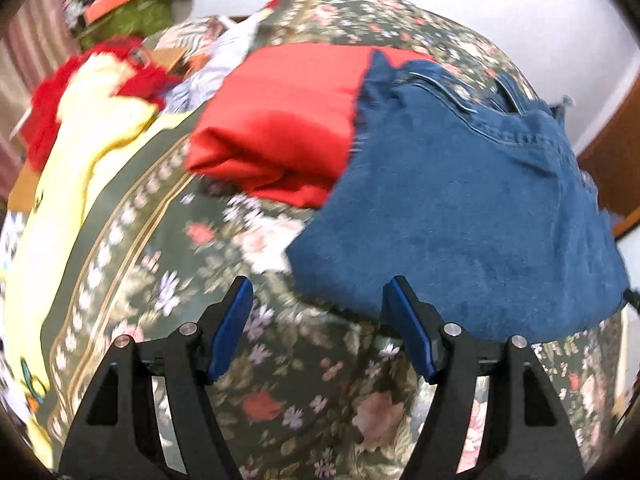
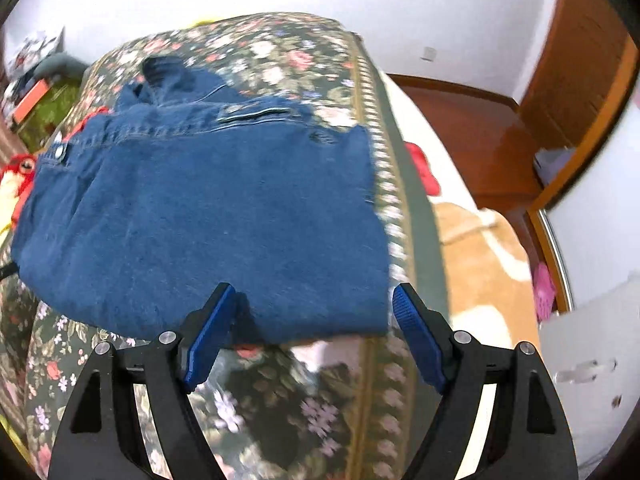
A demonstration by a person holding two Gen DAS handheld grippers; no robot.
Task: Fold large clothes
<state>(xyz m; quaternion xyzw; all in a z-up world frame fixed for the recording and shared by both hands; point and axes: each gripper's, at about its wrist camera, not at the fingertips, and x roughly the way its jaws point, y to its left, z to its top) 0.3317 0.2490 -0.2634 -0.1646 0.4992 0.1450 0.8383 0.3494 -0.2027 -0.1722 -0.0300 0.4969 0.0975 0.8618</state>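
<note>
A pair of folded blue jeans (image 1: 460, 208) lies on a floral bedspread (image 1: 280, 380); it also shows in the right wrist view (image 2: 208, 216), waistband at the far side. My left gripper (image 1: 318, 292) is open and empty, just in front of the jeans' near left corner. My right gripper (image 2: 312, 300) is open and empty, its fingers astride the jeans' near right edge, not closed on it. A folded red garment (image 1: 280, 120) lies beside the jeans on their left, partly under them.
A yellow garment (image 1: 80, 152) and a red fuzzy item (image 1: 48, 104) lie at the left of the bed. Cluttered piles stand at the far left. On the right are the bed's edge (image 2: 404, 200), a tan blanket (image 2: 480, 248), a wooden floor and a wardrobe (image 2: 580, 80).
</note>
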